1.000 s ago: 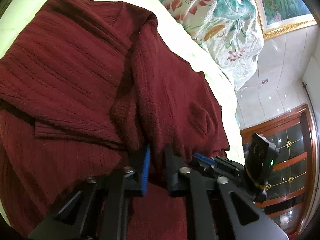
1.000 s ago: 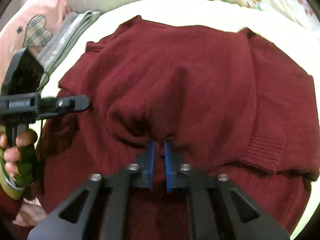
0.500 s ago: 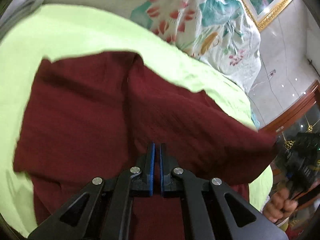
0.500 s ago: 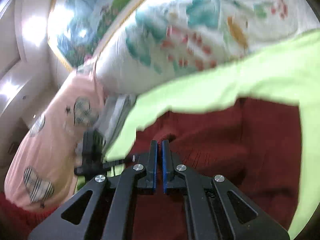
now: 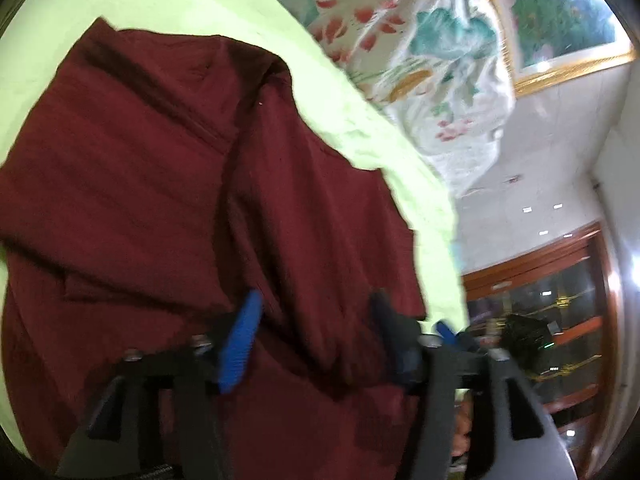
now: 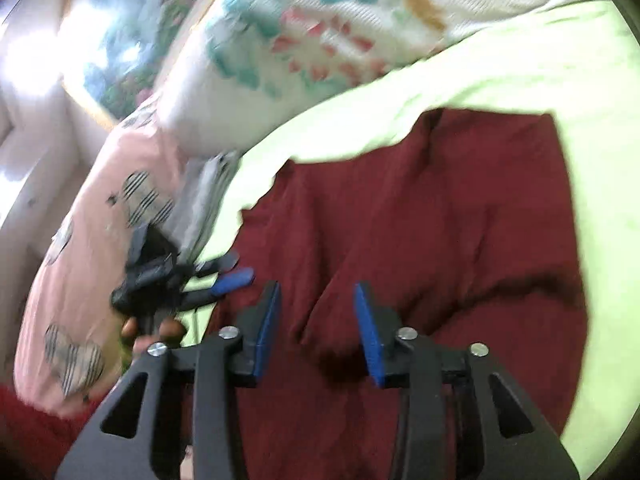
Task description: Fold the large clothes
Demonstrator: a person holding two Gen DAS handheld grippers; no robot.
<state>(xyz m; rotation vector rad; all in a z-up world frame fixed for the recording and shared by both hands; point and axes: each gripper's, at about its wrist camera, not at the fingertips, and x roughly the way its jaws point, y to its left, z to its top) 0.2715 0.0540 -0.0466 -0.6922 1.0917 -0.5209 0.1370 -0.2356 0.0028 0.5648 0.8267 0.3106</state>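
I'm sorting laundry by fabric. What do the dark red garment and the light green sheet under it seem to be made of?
The garment looks like a thick, matte knit, perhaps wool or acrylic: faint ribbed lines run across it and its folds are soft and bulky. The sheet looks like a thin, smooth woven cloth, maybe cotton; it is blurred and overexposed, so its weave cannot be seen.
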